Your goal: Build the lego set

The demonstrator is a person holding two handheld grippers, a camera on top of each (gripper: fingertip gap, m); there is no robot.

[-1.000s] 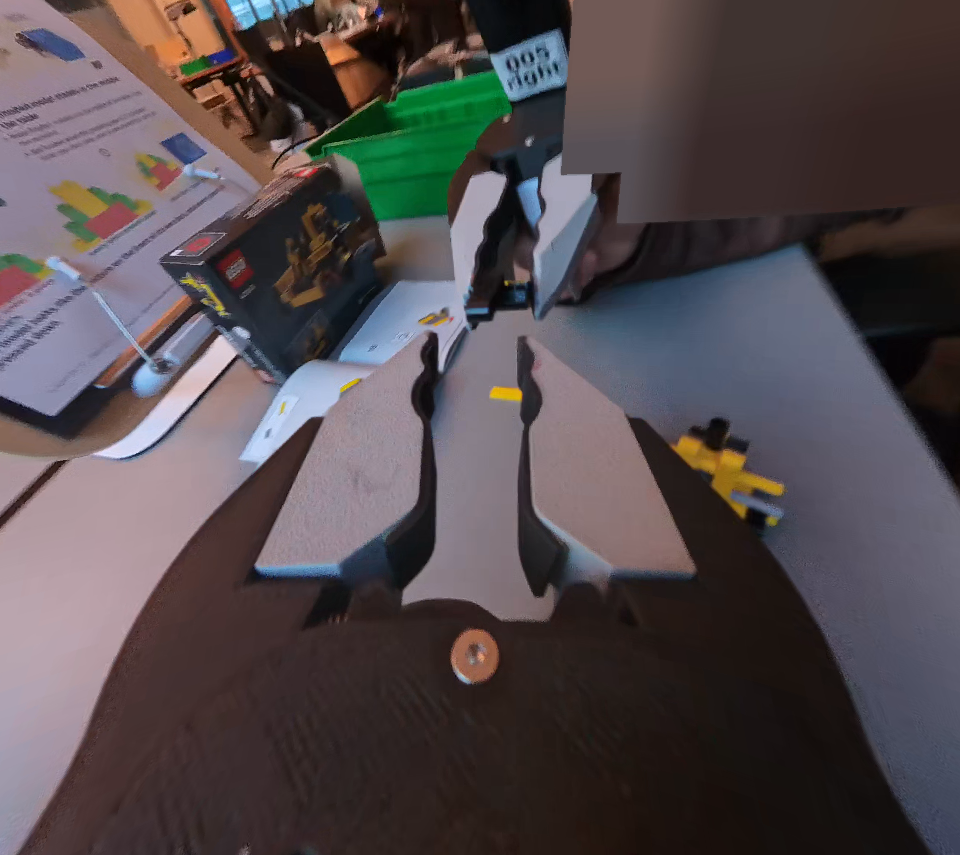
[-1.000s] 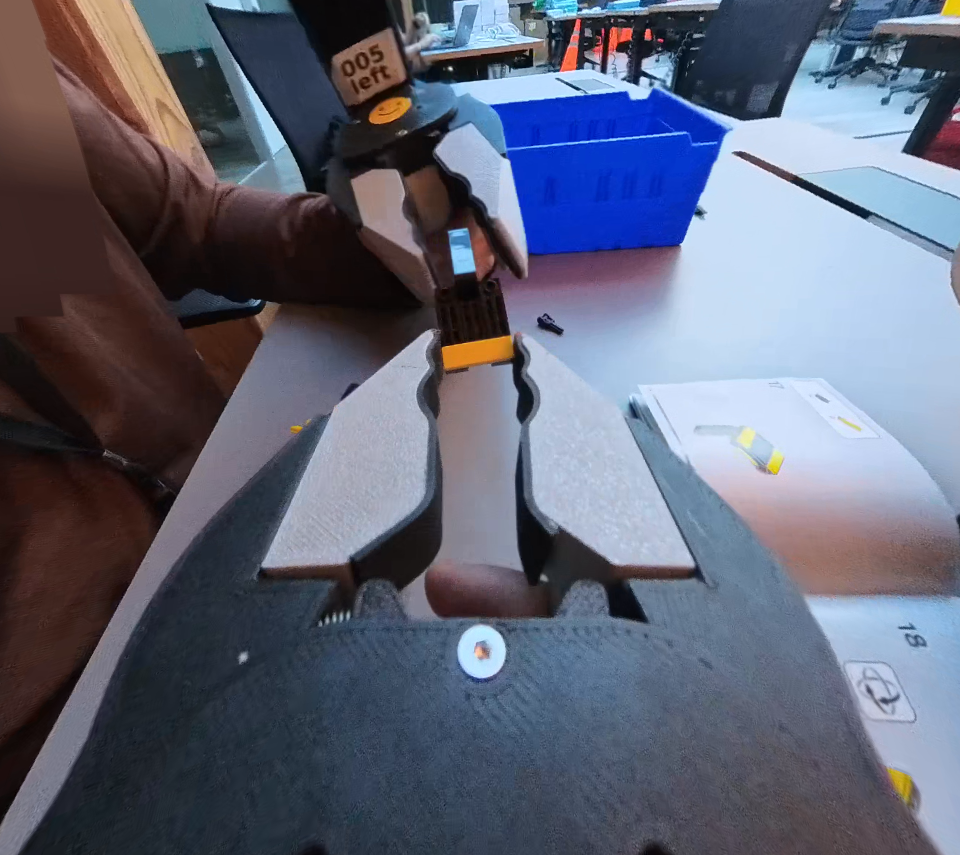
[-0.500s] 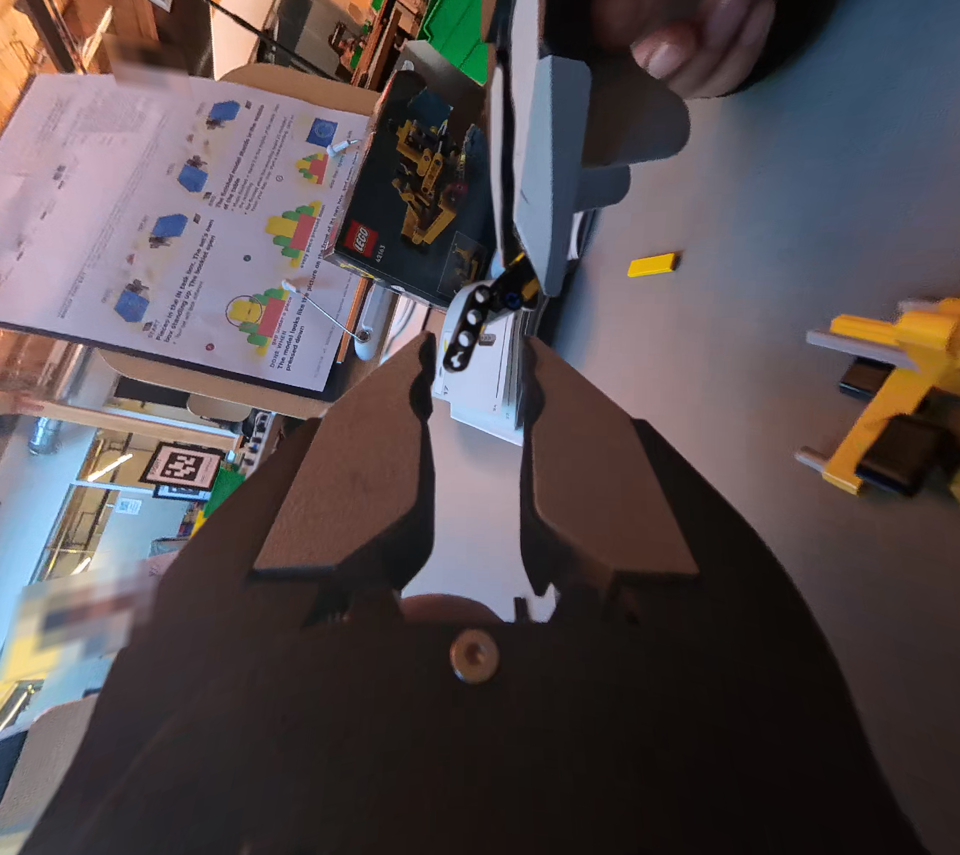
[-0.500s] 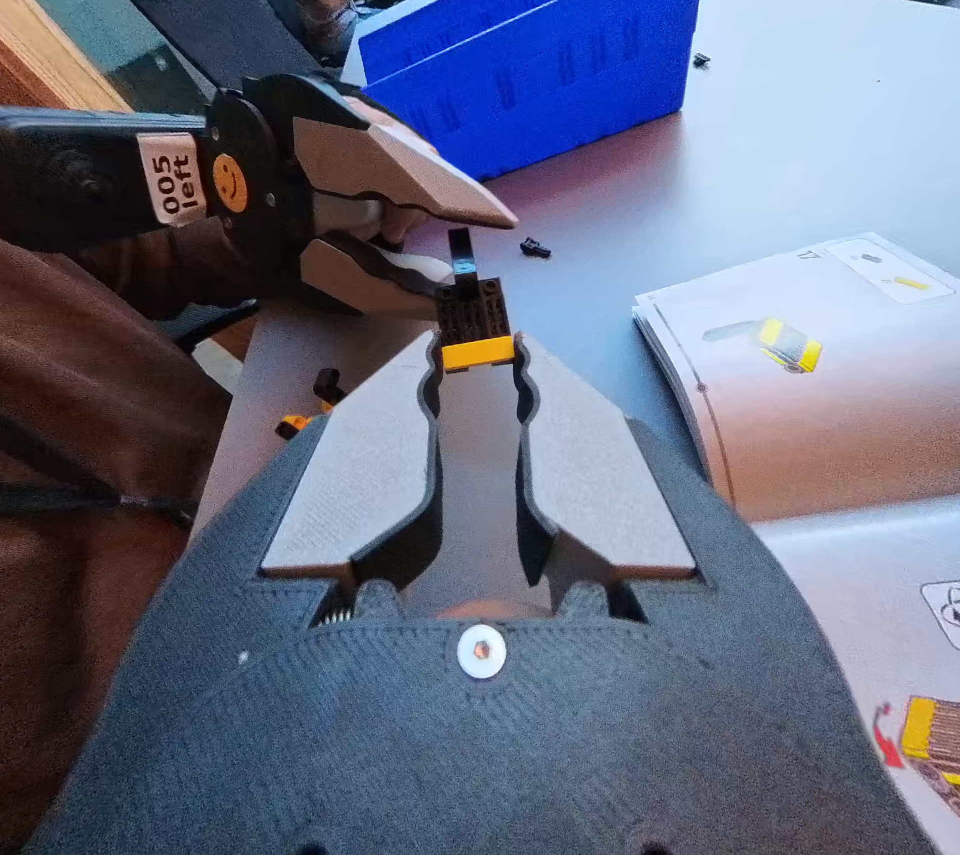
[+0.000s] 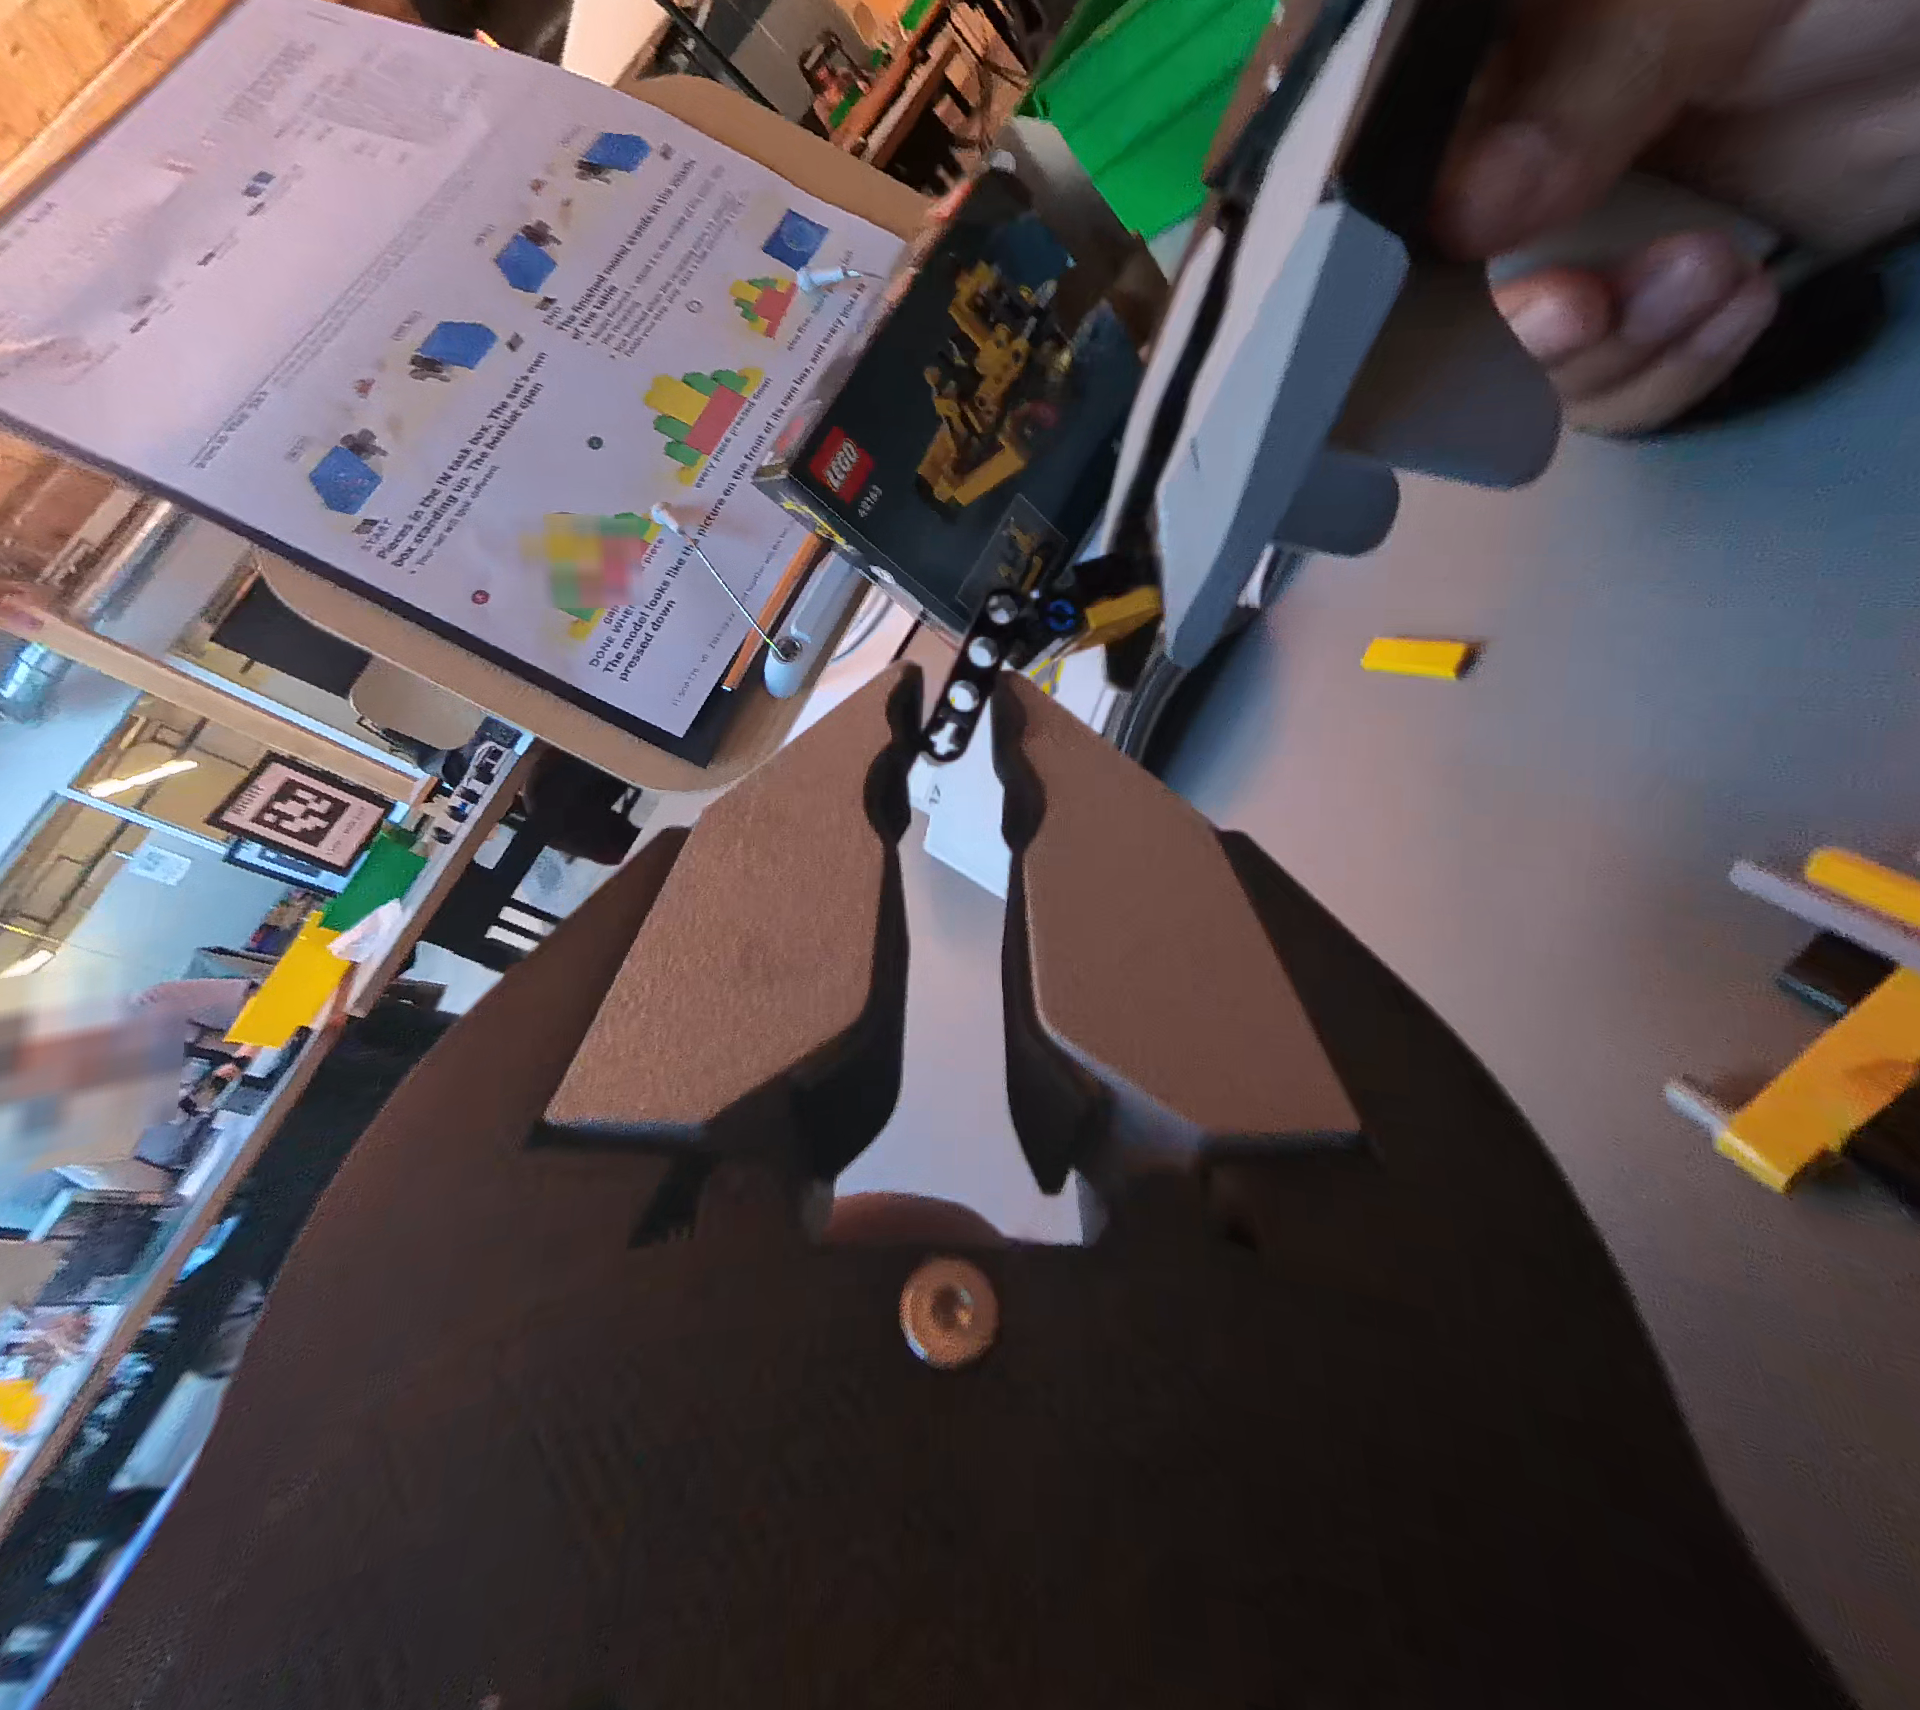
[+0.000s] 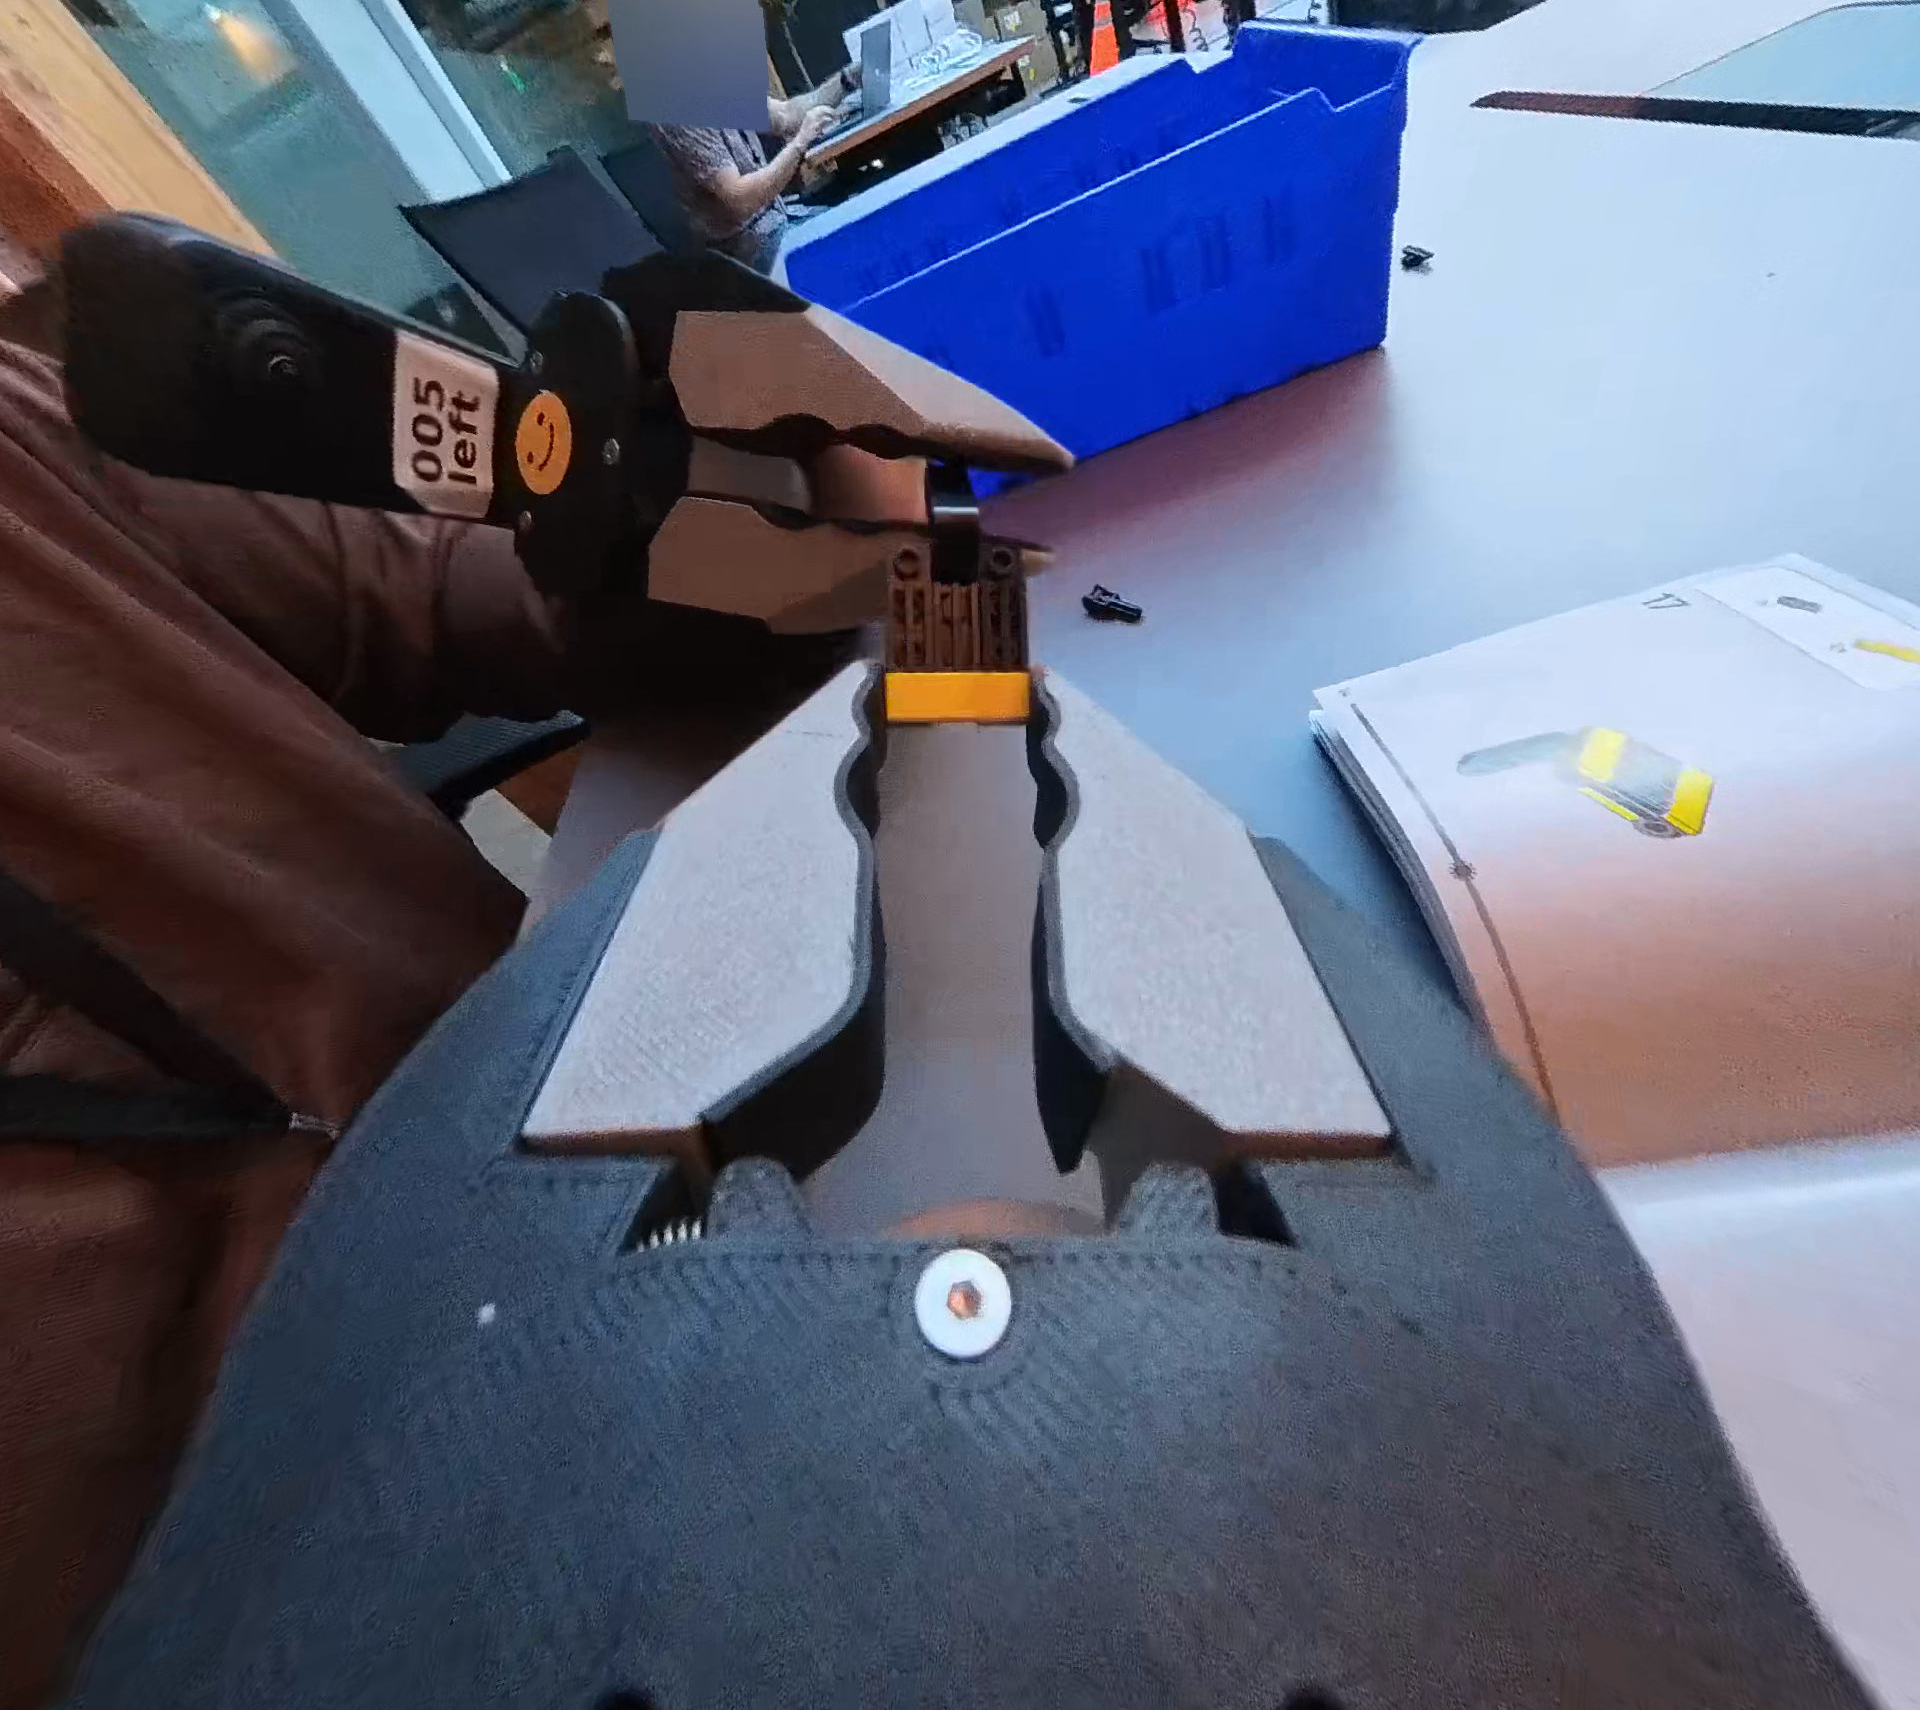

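Right wrist view: hand-held gripper [image 6: 956, 694] around brick assembly [image 6: 957, 652].

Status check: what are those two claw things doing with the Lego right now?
Right gripper shut on black-and-yellow Lego block. Left gripper shut on black holed beam, at the block's top. Nothing between them.

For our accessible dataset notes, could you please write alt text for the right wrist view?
The right gripper clamps a black-and-yellow lego assembly, while the left gripper, coming from the left, pinches a small black piece at its top. Behind stand a blue bin and an open instruction booklet on the grey table.
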